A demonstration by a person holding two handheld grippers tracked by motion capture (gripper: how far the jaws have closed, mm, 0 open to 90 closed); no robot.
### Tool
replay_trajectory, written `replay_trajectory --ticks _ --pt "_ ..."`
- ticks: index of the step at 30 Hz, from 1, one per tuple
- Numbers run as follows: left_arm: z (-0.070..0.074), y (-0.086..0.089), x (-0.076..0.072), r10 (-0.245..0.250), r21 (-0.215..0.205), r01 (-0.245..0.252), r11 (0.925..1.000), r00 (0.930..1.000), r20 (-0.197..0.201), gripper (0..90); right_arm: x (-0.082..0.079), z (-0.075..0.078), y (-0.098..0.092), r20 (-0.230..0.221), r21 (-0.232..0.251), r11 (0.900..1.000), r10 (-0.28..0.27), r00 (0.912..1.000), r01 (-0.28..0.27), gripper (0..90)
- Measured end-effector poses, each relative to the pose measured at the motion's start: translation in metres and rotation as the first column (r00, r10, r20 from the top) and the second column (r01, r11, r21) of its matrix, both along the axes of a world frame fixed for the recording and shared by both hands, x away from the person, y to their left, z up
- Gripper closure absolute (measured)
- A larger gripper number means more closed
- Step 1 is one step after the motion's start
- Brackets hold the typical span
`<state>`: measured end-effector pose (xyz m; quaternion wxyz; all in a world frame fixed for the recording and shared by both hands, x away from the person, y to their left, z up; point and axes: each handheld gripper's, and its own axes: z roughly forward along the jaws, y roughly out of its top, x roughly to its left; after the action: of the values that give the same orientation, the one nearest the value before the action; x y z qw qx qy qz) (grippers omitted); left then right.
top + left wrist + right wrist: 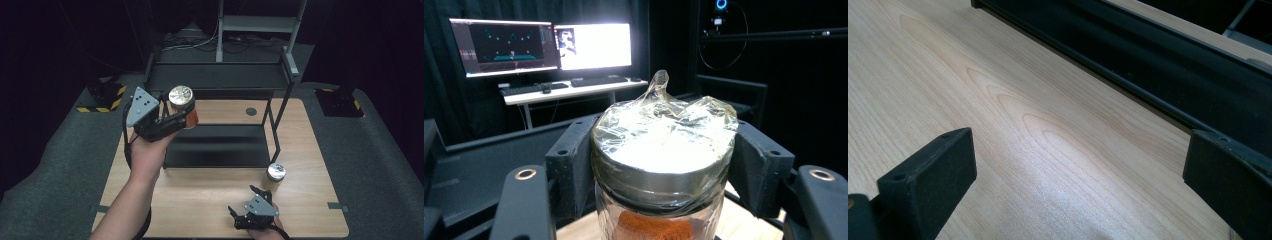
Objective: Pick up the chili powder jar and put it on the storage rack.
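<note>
The left gripper [176, 117] is raised above the far left part of the light wooden table [210, 205], its two black jaws clamped against the sides of a clear glass jar with a silver metal lid and orange-brown powder inside [183, 102]. The jar stands upright in the grip: its long axis runs vertically, the lid faces up and the base faces down toward the tabletop, with no clear tilt that I can make out. In the left gripper view the jaws press on the jar [663, 170] just below the lid, one pad on each side, and a crumpled sheet of clear plastic film [669, 112] is stretched over the lid and gathered into a small peak on top. The held jar hangs in front of the black metal two-tier shelf rack [220, 75], near its left upright and about level with the upper tier. A second, similar jar with a silver lid [275, 175] stands upright on the table by the rack's right leg. Close to it, at the near edge of the table, the right gripper [250, 207] rests low with its jaws spread wide and bare wood between them.
</note>
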<state>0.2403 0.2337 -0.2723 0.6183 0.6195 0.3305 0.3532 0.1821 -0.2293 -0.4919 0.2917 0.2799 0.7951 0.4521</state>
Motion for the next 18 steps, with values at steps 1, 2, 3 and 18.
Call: replay_trajectory --ticks 1,2,3,18 --pt "0.002 0.000 0.001 0.002 -0.003 -0.002 1.0000 1.0000 0.005 34.4 0.000 0.000 0.000 0.001 0.001 1.000 0.000 1.0000 0.000 0.0" --pt "0.004 0.000 0.001 0.005 -0.003 -0.005 1.0000 0.9999 0.009 34.4 0.000 0.000 0.000 0.001 0.001 1.000 0.001 1.0000 -0.001 0.0" --pt "0.006 -0.001 0.002 0.008 -0.003 -0.008 1.0000 0.9999 0.013 34.4 0.000 0.000 0.000 0.001 0.002 1.000 0.001 1.0000 -0.001 0.0" --pt "0.023 -0.010 0.022 0.047 -0.027 -0.046 0.9986 0.9977 0.047 34.4 0.000 -0.001 -0.002 0.002 0.009 1.000 0.004 1.0000 -0.004 0.0"
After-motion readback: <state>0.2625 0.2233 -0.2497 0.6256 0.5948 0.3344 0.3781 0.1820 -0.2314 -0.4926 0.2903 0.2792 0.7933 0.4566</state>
